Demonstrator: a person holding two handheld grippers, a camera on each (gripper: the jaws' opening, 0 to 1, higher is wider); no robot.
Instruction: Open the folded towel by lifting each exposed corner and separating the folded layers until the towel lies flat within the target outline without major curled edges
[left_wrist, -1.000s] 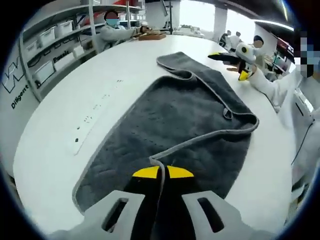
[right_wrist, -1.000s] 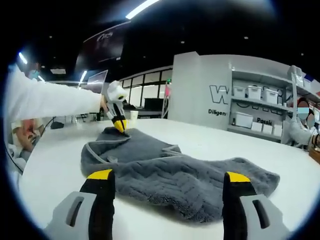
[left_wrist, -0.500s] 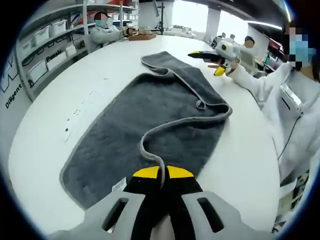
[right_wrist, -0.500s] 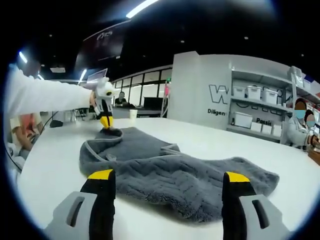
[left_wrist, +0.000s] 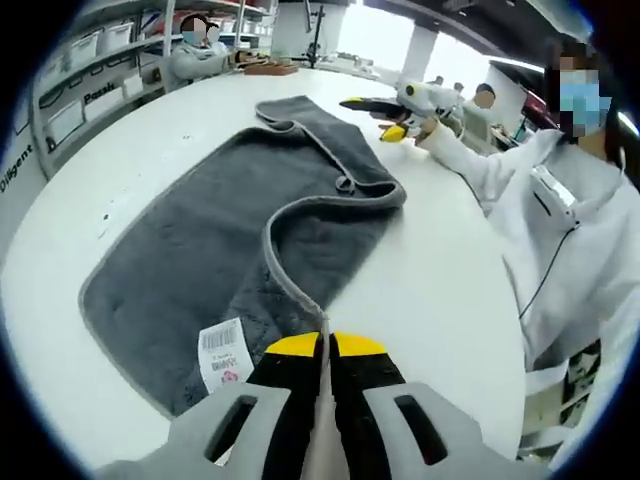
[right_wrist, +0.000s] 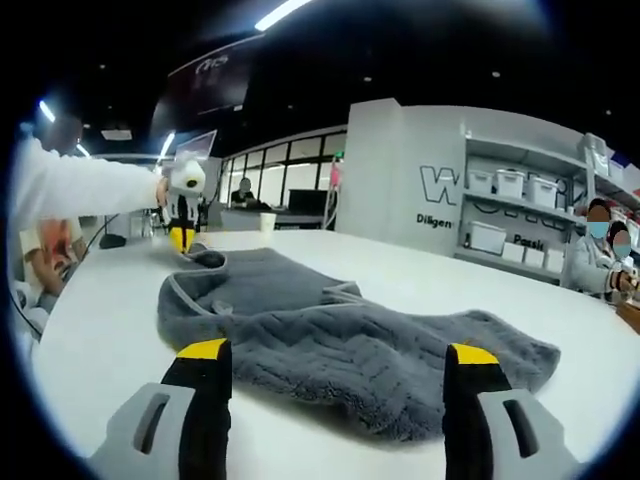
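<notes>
A grey towel (left_wrist: 210, 230) lies on the white table (left_wrist: 440, 280), part of its upper layer still folded over along a curved hem. A white label (left_wrist: 222, 355) shows on the near part. My left gripper (left_wrist: 322, 345) is shut on the towel's hemmed corner, held a little above the table. In the right gripper view the left gripper (right_wrist: 182, 238) holds that corner up at the towel's (right_wrist: 330, 335) far left end. My right gripper (right_wrist: 338, 352) is open just short of the towel's other end, nothing between its fingers. In the left gripper view the right gripper (left_wrist: 378, 115) is beyond the towel.
A person in white (left_wrist: 560, 200) stands along the table's right side, a sleeve reaching over it. Shelves with white bins (right_wrist: 505, 185) line the wall. Another person (left_wrist: 195, 55) sits at the table's far end beside a wooden object (left_wrist: 262, 68).
My left gripper has drawn the gripped corner back toward itself, peeling the upper layer open; more of the lower layer and the label now show. The right gripper has stayed put and open.
</notes>
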